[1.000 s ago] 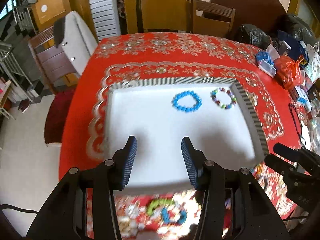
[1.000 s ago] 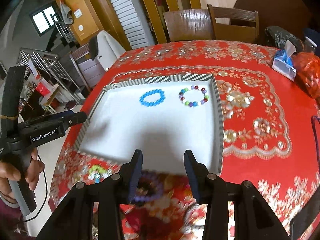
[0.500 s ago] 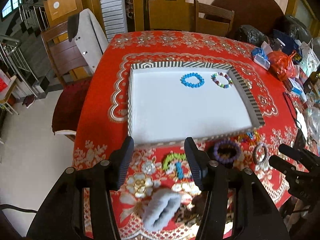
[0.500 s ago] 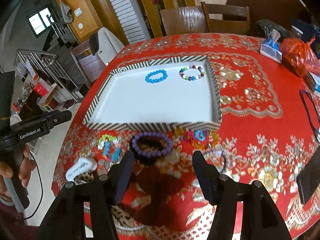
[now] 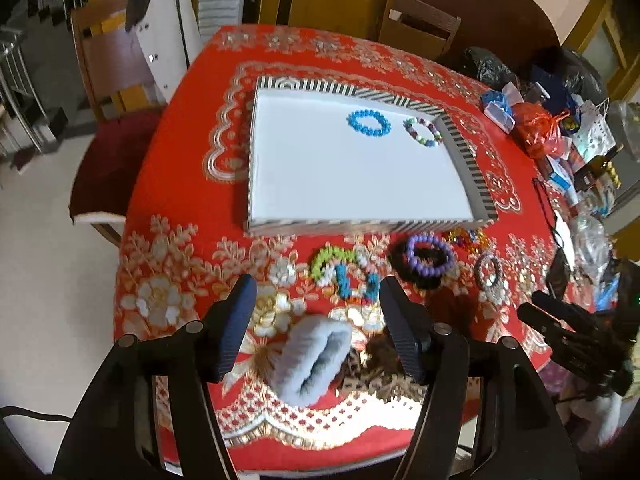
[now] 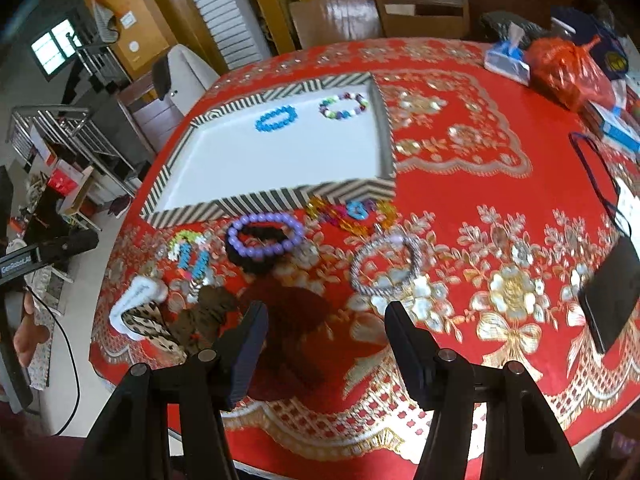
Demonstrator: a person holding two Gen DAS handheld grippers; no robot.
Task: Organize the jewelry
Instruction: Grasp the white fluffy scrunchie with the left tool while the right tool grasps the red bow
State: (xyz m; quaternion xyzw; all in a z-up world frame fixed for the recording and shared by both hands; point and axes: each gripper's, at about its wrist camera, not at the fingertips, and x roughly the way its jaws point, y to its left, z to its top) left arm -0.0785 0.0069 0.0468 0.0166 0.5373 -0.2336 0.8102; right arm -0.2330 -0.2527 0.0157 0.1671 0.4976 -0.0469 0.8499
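Note:
A white tray with a striped rim (image 5: 360, 225) (image 6: 280, 200) holds a blue bead bracelet (image 5: 368, 123) (image 6: 276, 117) and a multicolour bead bracelet (image 5: 423, 131) (image 6: 343, 105) at its far right. In front of the tray lie a purple bead bracelet (image 5: 429, 254) (image 6: 265, 235), a green and blue beaded piece (image 5: 344, 270) (image 6: 189, 251), a silver bracelet (image 5: 488, 272) (image 6: 385, 264), a pale blue scrunchie (image 5: 316, 364) and a dark red scrunchie (image 6: 296, 312). My left gripper (image 5: 316, 328) is open above the pale scrunchie. My right gripper (image 6: 326, 340) is open above the dark red scrunchie.
The red patterned tablecloth (image 6: 480, 184) covers the table. Bags and packets (image 5: 560, 128) crowd its right side, with a black case (image 6: 608, 288) near the right edge. Wooden chairs (image 5: 416, 24) stand around the table. A leopard print scrunchie (image 6: 152, 326) lies at the near left.
Both grippers have pulled back from over the tray towards the table's near edge and opened wider. The loose jewelry in front of the tray has come into view.

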